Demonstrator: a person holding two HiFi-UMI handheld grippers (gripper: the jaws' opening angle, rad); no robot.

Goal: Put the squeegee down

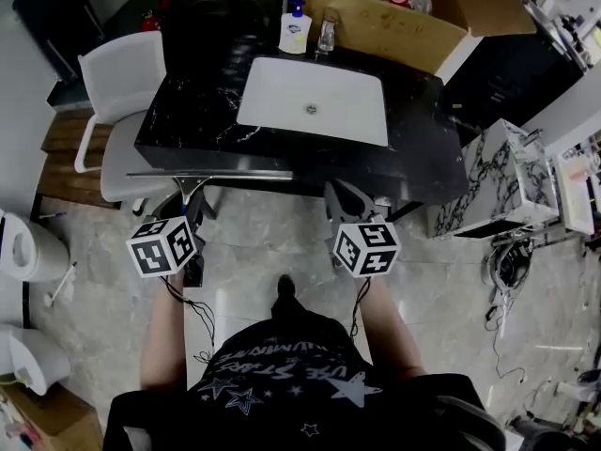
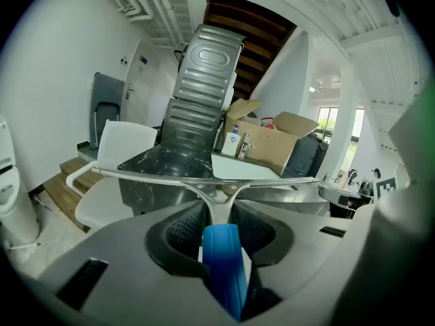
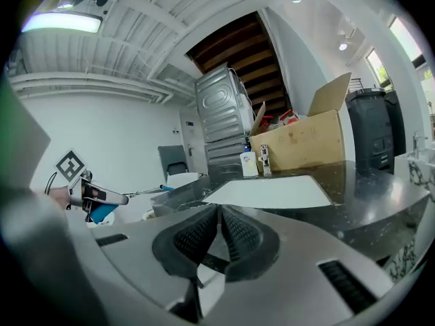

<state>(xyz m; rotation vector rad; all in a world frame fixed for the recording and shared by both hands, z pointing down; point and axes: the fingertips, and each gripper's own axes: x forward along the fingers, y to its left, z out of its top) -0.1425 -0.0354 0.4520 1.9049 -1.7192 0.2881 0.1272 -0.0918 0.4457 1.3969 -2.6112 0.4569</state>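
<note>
The left gripper (image 2: pixel 217 212) is pinching a seemingly light, rigid steel squeegee (image 2: pixel 204 180) by its blue handle (image 2: pixel 224 263); the right gripper's (image 3: pixel 219 226) jaws are pressing together, empty.

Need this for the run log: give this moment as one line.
left gripper: shut on squeegee | right gripper: shut, empty | squeegee: held before counter, not yet down

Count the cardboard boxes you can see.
2: an open box behind the counter, and a floor box at the head view's bottom left. Others may be hidden.
</note>
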